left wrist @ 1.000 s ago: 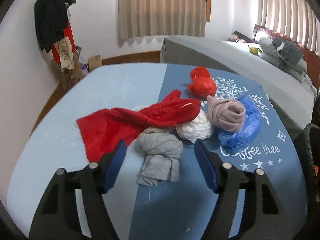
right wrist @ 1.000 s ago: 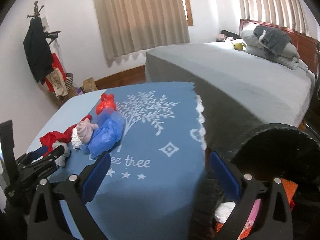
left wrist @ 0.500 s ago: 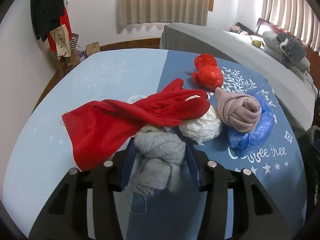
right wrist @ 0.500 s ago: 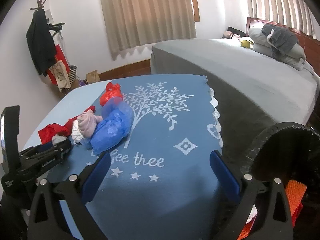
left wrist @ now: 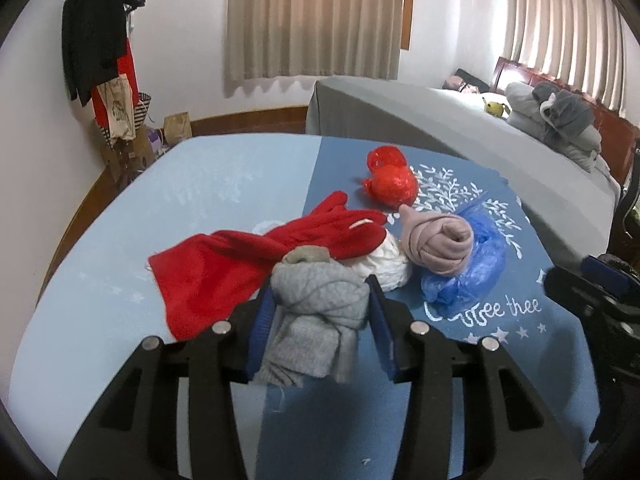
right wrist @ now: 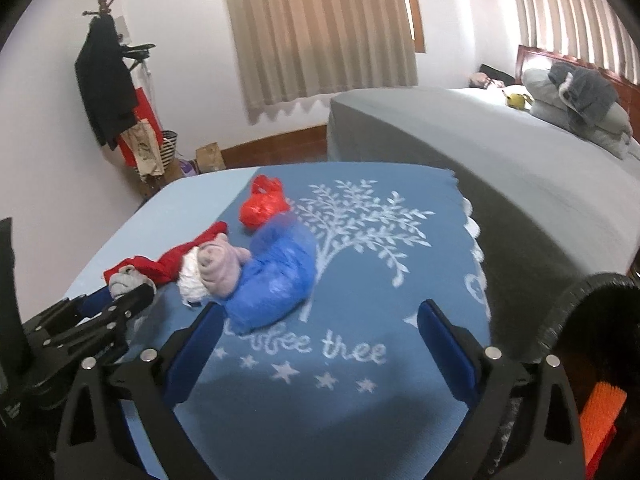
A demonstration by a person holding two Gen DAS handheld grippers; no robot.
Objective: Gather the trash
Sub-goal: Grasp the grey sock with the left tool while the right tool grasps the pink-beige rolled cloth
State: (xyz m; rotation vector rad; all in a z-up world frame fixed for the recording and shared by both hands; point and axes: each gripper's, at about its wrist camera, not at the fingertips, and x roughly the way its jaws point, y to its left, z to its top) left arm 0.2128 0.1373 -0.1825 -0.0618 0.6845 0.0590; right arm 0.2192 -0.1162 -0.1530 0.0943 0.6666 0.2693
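Left gripper (left wrist: 320, 300): clamped on the grey knitted bundle (left wrist: 316, 304), a blue pad pressing each side; its jaws have just been closing.
Red glove (left wrist: 260, 256): just beyond and left of those jaws, touching the bundle.
White wad (left wrist: 386, 266): just beyond the right pad.
Right gripper (right wrist: 320, 332): jaws wide apart, nothing between them.
Blue plastic bag (right wrist: 276, 280): just ahead of its left finger, on the blue cloth (right wrist: 360, 400).

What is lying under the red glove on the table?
The red glove drapes over a white wad, whose right side shows. Its fingertips overlap the top. The grey knitted bundle, pinched in the left tongs, sits against its front edge. Anything else beneath is covered.
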